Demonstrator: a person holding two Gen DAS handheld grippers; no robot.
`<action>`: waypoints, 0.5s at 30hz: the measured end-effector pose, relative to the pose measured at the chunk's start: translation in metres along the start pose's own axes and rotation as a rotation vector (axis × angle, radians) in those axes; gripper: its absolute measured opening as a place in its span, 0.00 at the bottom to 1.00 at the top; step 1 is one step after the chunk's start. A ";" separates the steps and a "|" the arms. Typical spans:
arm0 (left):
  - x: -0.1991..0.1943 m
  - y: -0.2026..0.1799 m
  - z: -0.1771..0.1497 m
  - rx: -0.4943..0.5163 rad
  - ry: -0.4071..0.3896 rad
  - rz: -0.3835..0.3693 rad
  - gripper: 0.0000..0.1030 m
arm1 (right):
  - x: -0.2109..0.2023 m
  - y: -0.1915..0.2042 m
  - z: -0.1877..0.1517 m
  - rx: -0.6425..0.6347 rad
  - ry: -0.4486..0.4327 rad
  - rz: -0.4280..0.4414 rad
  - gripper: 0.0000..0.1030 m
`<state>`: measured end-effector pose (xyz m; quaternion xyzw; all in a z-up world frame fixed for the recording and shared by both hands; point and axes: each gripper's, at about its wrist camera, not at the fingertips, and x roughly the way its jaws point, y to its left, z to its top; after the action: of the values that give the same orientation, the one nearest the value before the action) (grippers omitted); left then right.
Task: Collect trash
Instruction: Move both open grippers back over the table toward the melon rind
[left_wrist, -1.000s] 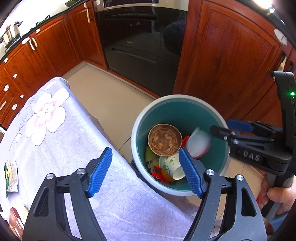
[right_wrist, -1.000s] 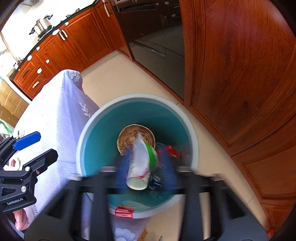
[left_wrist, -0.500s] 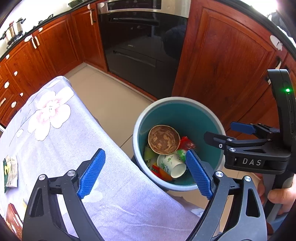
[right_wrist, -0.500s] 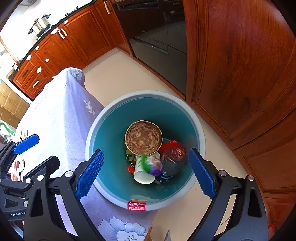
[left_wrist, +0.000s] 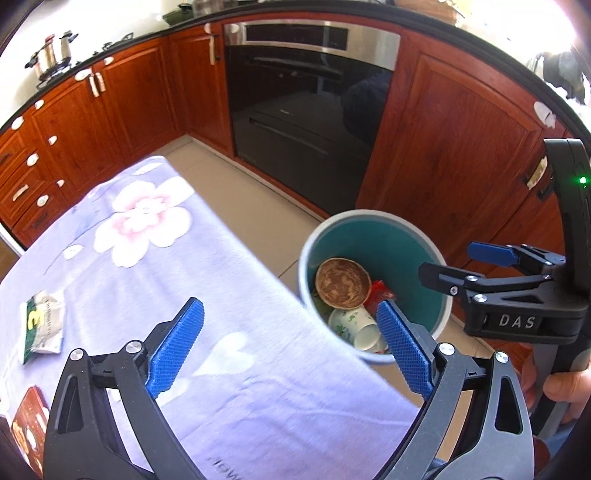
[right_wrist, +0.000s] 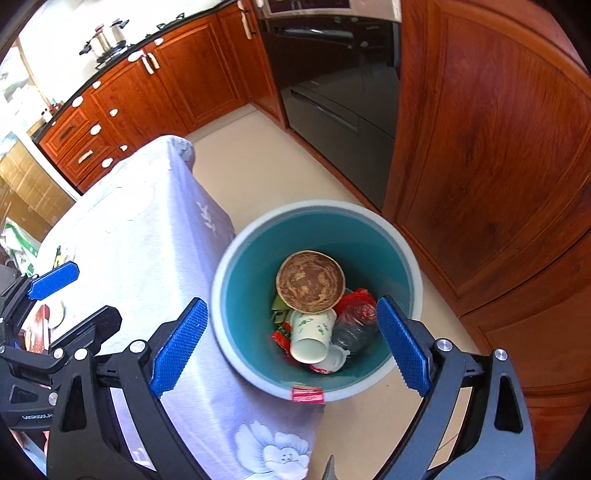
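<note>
Grippers: two. The left gripper (left_wrist: 291, 339) had just been widening its jaws; they stood wide with nothing between them. The right gripper (right_wrist: 291, 347) also had its jaws wide apart and empty.
Bin: one bin (right_wrist: 406, 254), teal inside, stood on the floor just beside the table (left_wrist: 229, 280).
Trash in bin: one brown bowl (right_wrist: 310, 281) leaned with its inside facing up; one paper cup (right_wrist: 313, 334) lay on its side, mouth toward the camera, long axis running toward the bowl; one bottle (right_wrist: 352, 330) lay beside the cup; some red wrappers lay around them.
Trash on table: one green-white packet (left_wrist: 44, 321) lay flat near the left edge; one brown box (left_wrist: 27, 417) lay below it, partly cut off.
</note>
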<state>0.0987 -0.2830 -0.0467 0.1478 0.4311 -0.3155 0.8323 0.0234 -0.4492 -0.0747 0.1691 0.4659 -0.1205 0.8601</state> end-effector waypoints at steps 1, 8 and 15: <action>-0.005 0.005 -0.003 -0.008 -0.005 0.006 0.94 | -0.001 0.006 0.000 -0.008 -0.002 0.004 0.86; -0.035 0.057 -0.028 -0.089 -0.020 0.048 0.96 | -0.010 0.062 -0.001 -0.096 -0.006 0.055 0.86; -0.067 0.113 -0.060 -0.176 -0.040 0.096 0.96 | -0.013 0.137 -0.006 -0.210 0.021 0.127 0.86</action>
<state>0.1063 -0.1401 -0.0303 0.0880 0.4329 -0.2391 0.8647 0.0618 -0.3214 -0.0428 0.1086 0.4733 -0.0144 0.8741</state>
